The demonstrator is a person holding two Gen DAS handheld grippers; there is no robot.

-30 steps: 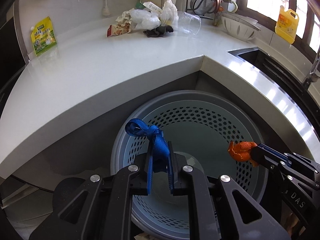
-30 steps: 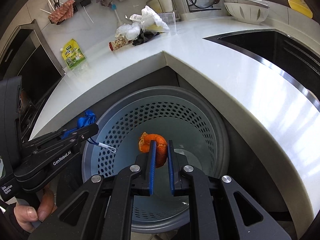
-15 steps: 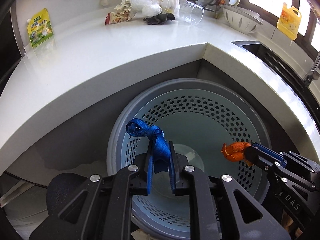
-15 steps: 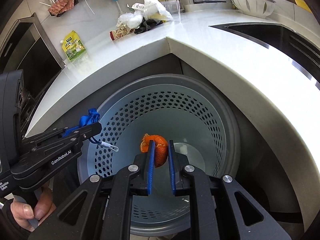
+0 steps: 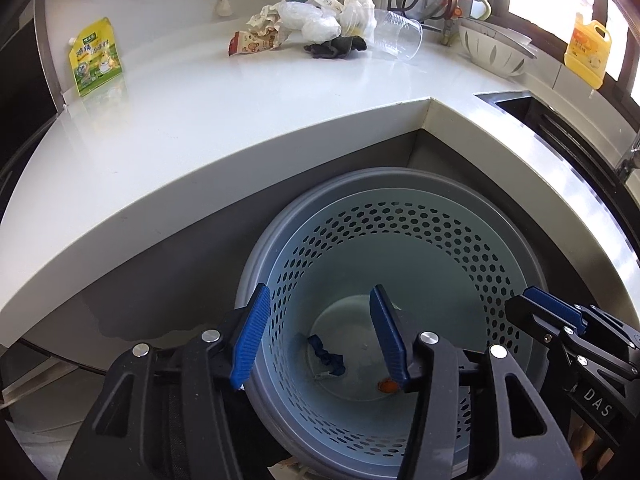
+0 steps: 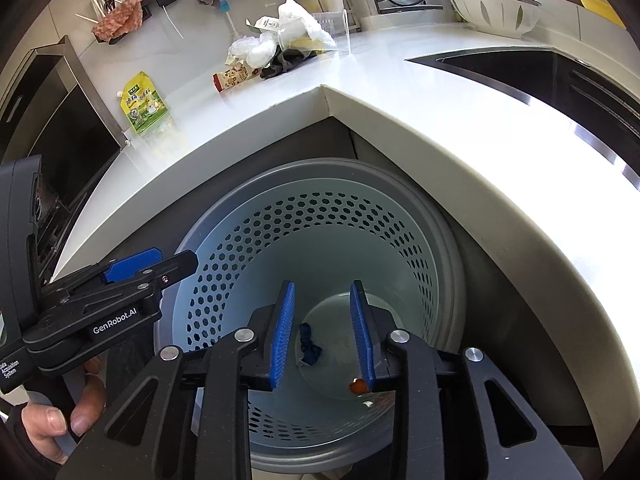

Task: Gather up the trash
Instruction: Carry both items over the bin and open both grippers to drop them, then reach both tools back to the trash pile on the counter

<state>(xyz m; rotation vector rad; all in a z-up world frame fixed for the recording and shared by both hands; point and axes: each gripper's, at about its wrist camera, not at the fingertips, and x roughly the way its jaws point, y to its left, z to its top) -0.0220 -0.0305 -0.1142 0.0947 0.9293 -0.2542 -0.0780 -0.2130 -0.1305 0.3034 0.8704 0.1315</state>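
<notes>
A grey perforated trash basket (image 5: 400, 216) (image 6: 320, 176) stands on the floor below the counter corner. At its bottom lie a blue strap (image 5: 326, 354) (image 6: 309, 344) and an orange peel (image 5: 386, 387) (image 6: 357, 386), the peel mostly hidden behind a finger. My left gripper (image 5: 320, 320) is open and empty above the basket's left side. My right gripper (image 6: 322, 312) is open and empty above the basket; it also shows in the left wrist view (image 5: 548, 312). More trash (image 5: 304, 28) (image 6: 276, 48) is piled at the back of the white counter (image 5: 240, 92).
A yellow-green pouch (image 5: 95, 56) (image 6: 144, 102) lies on the counter at the left. A clear plastic cup (image 5: 398, 38) lies by the pile. A white colander (image 5: 492, 50) and a yellow bottle (image 5: 588, 50) stand at the right, near the sink (image 6: 540, 76).
Both grippers have opened. The blue strap and the orange peel have dropped from them to the bottom of the basket.
</notes>
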